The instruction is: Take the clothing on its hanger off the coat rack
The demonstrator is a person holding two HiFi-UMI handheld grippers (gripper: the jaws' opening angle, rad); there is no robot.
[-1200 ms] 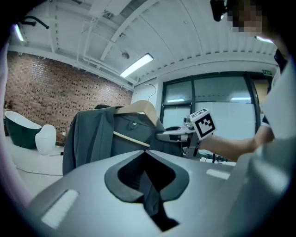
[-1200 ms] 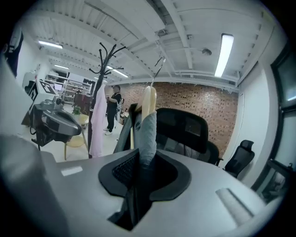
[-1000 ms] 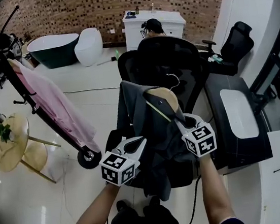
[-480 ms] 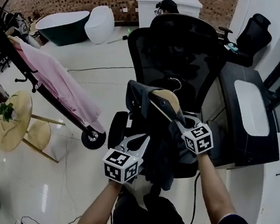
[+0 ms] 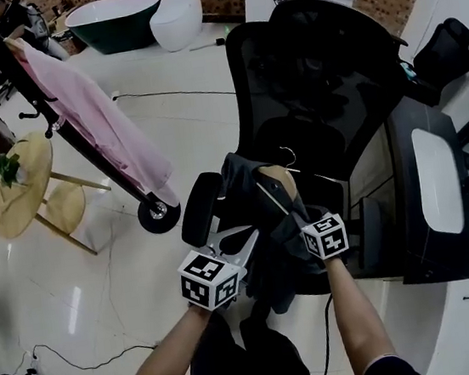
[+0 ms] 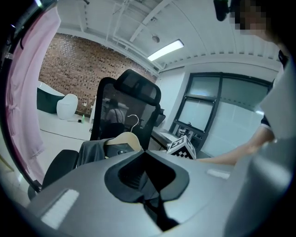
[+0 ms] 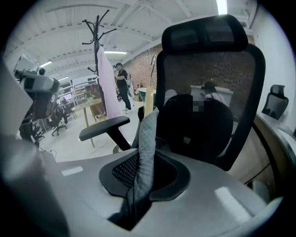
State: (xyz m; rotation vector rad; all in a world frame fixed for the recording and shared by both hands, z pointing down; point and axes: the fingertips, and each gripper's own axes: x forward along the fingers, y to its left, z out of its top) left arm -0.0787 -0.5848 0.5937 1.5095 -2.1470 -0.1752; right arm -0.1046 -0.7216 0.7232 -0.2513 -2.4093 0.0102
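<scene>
Left gripper [image 5: 231, 243]: jaws nearly together. A dark fold sits in the slit, which we take for the same cloth.
Right gripper [image 5: 300, 216]: jaws narrow, pinching a grey quilted fold of the jacket [image 5: 246, 181] just below the hanger's shoulder.
Where the jacket is: off the coat rack, on its wooden hanger [image 5: 279, 183], held between our two grippers over the seat of the office chair [image 5: 322, 68].
How it will handle: we judge the cloth soft, limp and light. It will sag and swing, and could slide off the smooth wood if tilted.
Where to hold: the stiff hanger at its shoulder or neck, below the wire hook [image 5: 286, 155], is the surer grip. Cloth alone may slip.
In the way, near: the chair's armrest [image 5: 199, 208] is just left of the hanging cloth, and the tall backrest is right behind the hook, which could catch on it.
Floor: loose cables [image 5: 86, 365] lie near our feet.
Farther left: the coat rack [image 5: 34, 97] carries a pink garment [image 5: 102, 127], well apart, with a round wooden table [image 5: 26, 201] beside it.
Far: a bathtub [image 5: 113, 14] stands by the brick wall.
</scene>
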